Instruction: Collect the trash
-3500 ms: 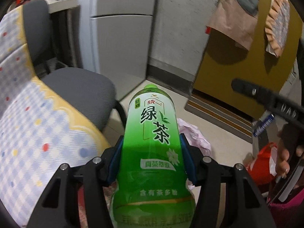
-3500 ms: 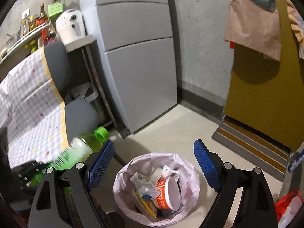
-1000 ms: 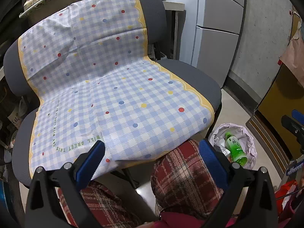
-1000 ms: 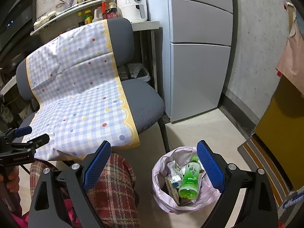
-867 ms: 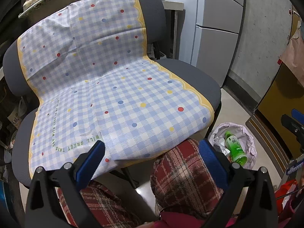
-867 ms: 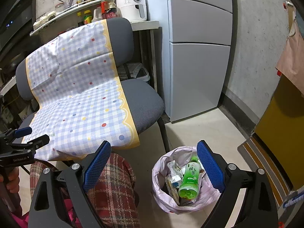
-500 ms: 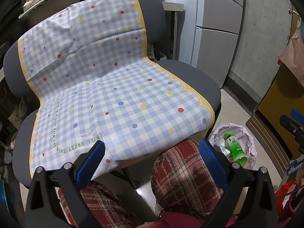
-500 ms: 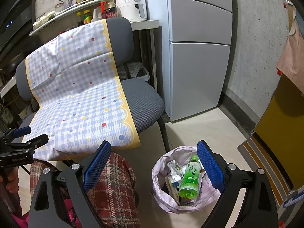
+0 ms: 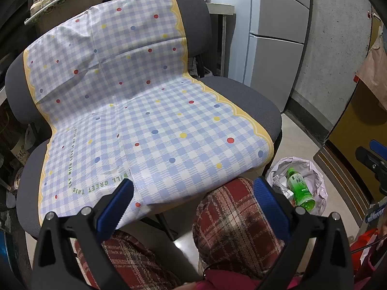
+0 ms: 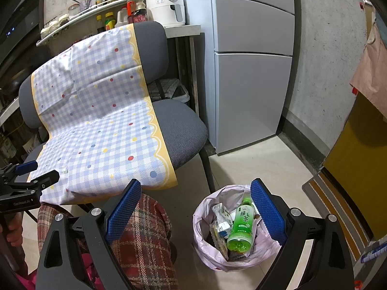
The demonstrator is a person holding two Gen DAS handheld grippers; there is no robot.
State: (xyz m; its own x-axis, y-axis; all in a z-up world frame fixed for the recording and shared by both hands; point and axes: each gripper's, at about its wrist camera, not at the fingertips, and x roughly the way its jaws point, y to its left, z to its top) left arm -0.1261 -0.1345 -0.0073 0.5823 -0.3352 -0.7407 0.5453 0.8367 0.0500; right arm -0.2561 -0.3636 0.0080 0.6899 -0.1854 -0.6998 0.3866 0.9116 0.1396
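Note:
A green tea bottle [image 10: 241, 227] [image 9: 298, 188] lies cap-up inside a small bin lined with a pale pink bag [image 10: 200, 220] [image 9: 319, 181], on top of wrappers and other trash. My right gripper [image 10: 196, 207] is open and empty, held above the floor with the bin just under its right finger. My left gripper [image 9: 193, 204] is open and empty too, held over the person's plaid knees in front of the chair seat. The left gripper [image 10: 24, 178] also shows at the left edge of the right wrist view.
A grey office chair with a blue checked cover [image 9: 150, 125] [image 10: 101, 130] stands left of the bin. A grey fridge [image 10: 251, 72] is behind it. The person's plaid trouser legs [image 9: 237, 227] [image 10: 140, 236] lie below the grippers. A striped doormat [image 10: 338, 207] lies at right.
3.5 s ago my left gripper held the green tea bottle above the bin; it now lies in the bin and both grippers have pulled back. Over the last second nothing has visibly changed.

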